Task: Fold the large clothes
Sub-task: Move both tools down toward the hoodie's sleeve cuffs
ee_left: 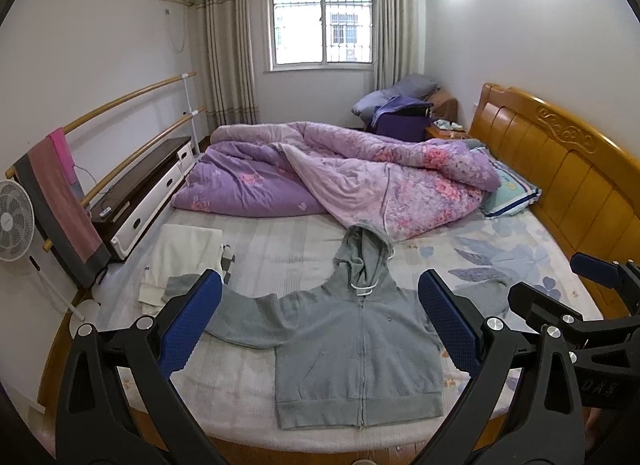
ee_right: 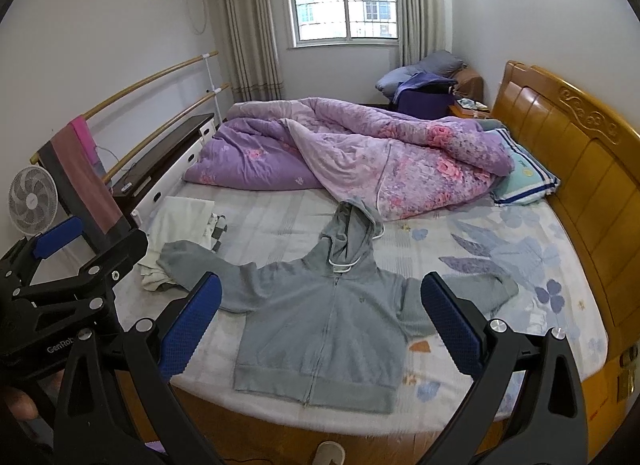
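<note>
A grey zip-front hooded sweatshirt (ee_left: pixel 352 349) lies flat, front side up, on the pale floral bedsheet (ee_left: pixel 520 265), its hem at the near edge of the mattress, its hood pointing toward the rumpled purple flowered quilt (ee_left: pixel 340 169) heaped just beyond it. Both sleeves are spread outward; the left one reaches a folded white cloth (ee_left: pixel 184 253) beside the sweatshirt. The left gripper (ee_left: pixel 320 321), black with blue padded fingers, hovers above the sweatshirt's near side with its jaws spread wide and nothing between them. The right gripper (ee_right: pixel 320 321) hangs likewise over the garment, jaws equally wide apart, touching nothing. A carved orange wooden headboard (ee_left: pixel 560 169) stands well to the sweatshirt's right.
</note>
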